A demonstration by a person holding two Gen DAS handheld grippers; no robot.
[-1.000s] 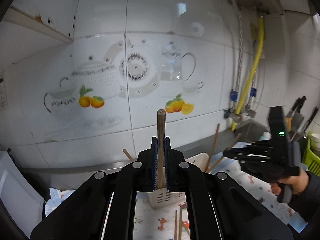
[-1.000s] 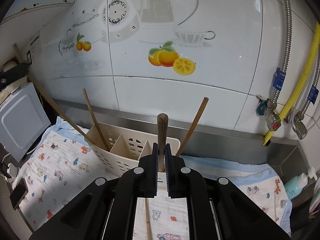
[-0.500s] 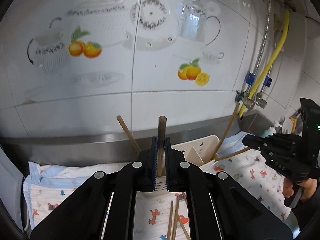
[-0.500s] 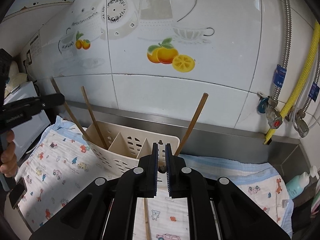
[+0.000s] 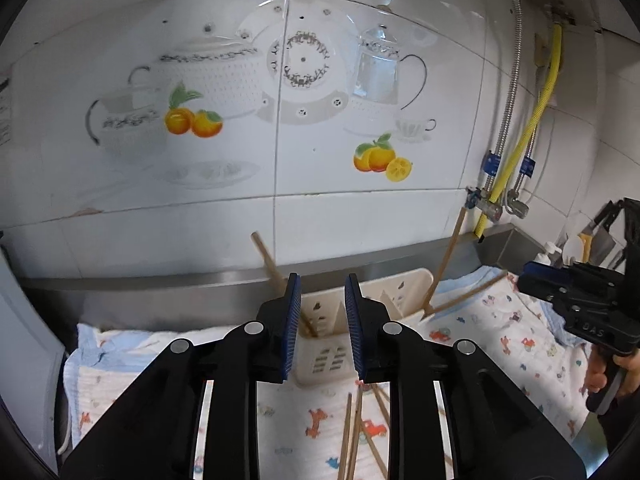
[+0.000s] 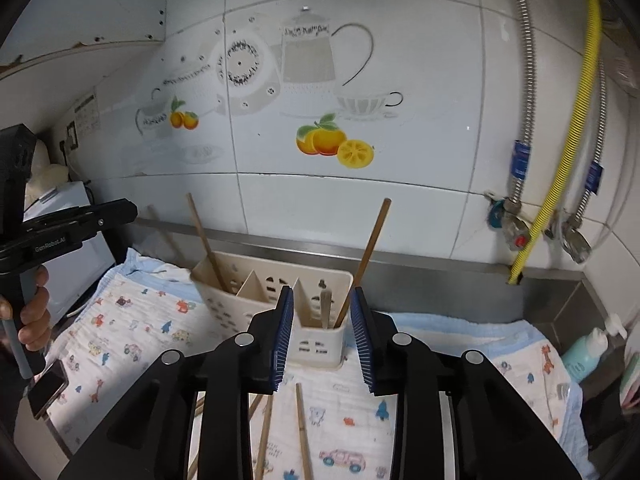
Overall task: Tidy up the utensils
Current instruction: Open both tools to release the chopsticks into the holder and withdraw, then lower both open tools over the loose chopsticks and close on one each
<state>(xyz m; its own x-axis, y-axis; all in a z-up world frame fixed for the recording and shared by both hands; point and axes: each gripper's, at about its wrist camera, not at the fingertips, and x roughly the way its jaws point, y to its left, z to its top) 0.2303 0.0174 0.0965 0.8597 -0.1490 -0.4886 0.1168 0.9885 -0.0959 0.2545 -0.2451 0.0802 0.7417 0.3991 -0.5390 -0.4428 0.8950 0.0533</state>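
A cream slotted utensil holder [image 6: 260,296] stands on a printed cloth by the tiled wall; it also shows in the left wrist view [image 5: 384,300]. Wooden chopsticks lean in its end compartments: one at the left [image 6: 204,240], one at the right [image 6: 370,248]. A short wooden stick [image 6: 325,308] stands in the right compartment. My left gripper [image 5: 319,300] is open and empty just in front of the holder. My right gripper [image 6: 322,312] is open and empty above the holder's right end. Loose chopsticks [image 6: 302,432] lie on the cloth below; they also show in the left wrist view [image 5: 356,432].
A steel ledge [image 6: 440,264] runs along the wall. Pipes and a yellow hose [image 6: 552,184] stand at the right, with a teal bottle [image 6: 586,352] below. A phone [image 6: 46,390] lies at the cloth's left edge. A white appliance [image 5: 24,344] stands at the left.
Both grippers have opened and let go of their wooden sticks. The right's stick now stands in the holder's right compartment. The left gripper has come closer to the holder.
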